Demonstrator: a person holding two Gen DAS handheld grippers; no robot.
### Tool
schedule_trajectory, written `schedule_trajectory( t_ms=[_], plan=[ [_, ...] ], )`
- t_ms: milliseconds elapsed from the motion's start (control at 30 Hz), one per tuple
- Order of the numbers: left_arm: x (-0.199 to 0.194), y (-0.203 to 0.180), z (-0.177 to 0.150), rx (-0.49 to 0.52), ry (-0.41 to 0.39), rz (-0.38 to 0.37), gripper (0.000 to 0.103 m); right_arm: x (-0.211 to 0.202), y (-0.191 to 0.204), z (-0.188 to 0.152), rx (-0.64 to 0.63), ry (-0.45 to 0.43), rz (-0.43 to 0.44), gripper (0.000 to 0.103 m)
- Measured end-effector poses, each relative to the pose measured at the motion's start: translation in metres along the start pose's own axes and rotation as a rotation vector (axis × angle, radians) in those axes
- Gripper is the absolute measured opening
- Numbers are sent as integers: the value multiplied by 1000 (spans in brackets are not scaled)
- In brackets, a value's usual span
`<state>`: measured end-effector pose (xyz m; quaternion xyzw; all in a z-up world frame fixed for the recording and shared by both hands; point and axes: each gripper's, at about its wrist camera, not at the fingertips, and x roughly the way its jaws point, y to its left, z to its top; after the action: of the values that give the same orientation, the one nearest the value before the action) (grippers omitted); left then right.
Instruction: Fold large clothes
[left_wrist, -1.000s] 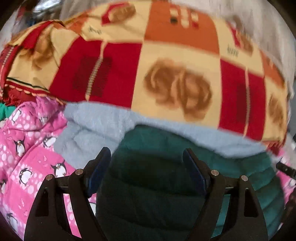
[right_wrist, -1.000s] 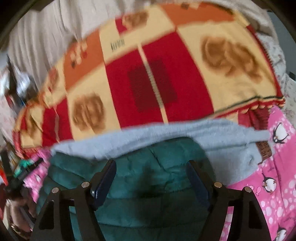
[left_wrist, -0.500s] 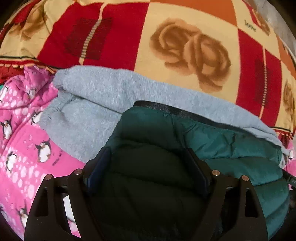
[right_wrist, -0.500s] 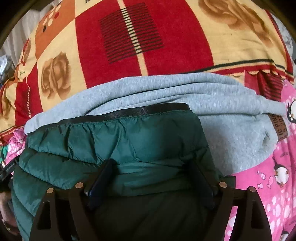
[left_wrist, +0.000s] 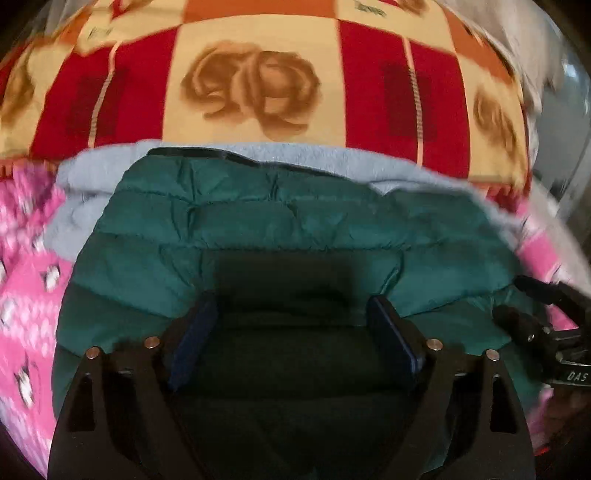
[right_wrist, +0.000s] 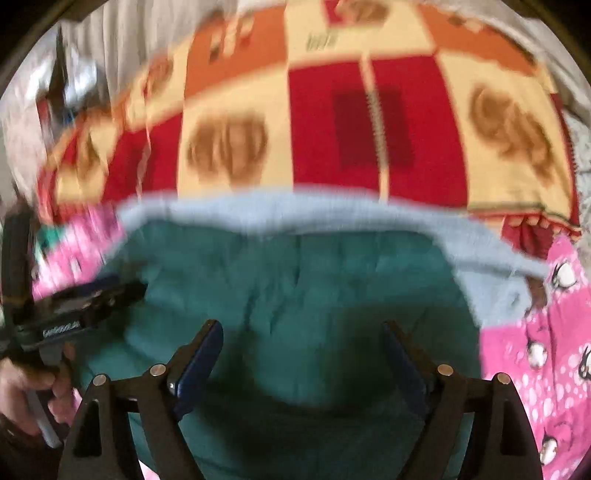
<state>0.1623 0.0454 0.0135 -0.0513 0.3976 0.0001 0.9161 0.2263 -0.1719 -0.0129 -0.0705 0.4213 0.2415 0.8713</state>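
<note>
While both jaws gape, left gripper (left_wrist: 291, 317), right gripper (right_wrist: 301, 339), one green jacket (left_wrist: 258, 221), one grey sweatshirt (left_wrist: 74, 218).

The jacket (left_wrist: 280, 221) lies on the sweatshirt (left_wrist: 85, 206), blanket (left_wrist: 258, 92) behind.

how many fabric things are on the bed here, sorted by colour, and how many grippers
green quilted jacket: 1
grey sweatshirt under the jacket: 1
pink penguin-print cloth: 1
red, cream and orange rose blanket: 1
left gripper, jaws open: 1
right gripper, jaws open: 1
total: 4 fabric things and 2 grippers, 6 in all
</note>
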Motion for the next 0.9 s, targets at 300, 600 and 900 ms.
schedule_trajectory(
  t_ms=[300,600,900],
  plan=[
    [-35,19,-8,-82,-38,-104,92,-42,-22,-9,98,-126,52,88],
    [-117,121,-74,-328,-172,-10,92,-119,-132,-88,466,-267,160,88],
    [-120,139,-120,-371,-135,-53,92,-95,-156,-138,769,-213,412,88]
  ],
)
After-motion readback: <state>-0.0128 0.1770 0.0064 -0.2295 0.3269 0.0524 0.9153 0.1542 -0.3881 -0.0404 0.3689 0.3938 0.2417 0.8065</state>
